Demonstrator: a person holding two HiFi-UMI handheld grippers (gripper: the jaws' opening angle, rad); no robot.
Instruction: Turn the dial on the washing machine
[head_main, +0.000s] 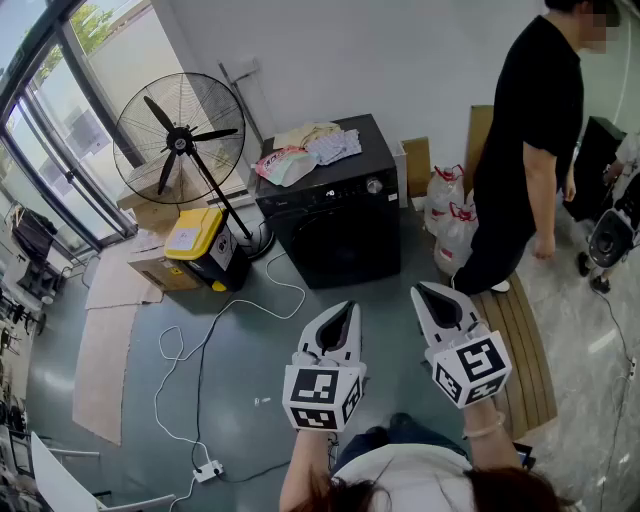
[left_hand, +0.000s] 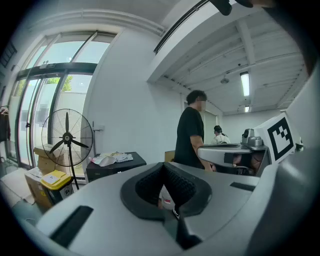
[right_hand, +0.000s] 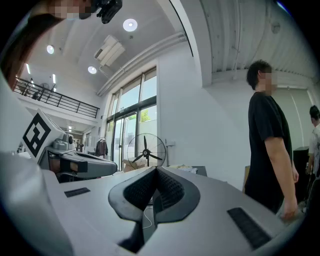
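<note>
Left tool (head_main: 348, 306), right tool (head_main: 419, 289) closed, empty; fan (head_main: 180, 135), person (head_main: 530, 150) flank washing machine (head_main: 340, 225); cable (head_main: 215, 330) before it.

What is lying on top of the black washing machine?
A loose pile of cloth and a pink-and-white packet lie on the washing machine; the lid beneath them is covered.

Bright daylight frm L, fisheye-warped edges
</note>
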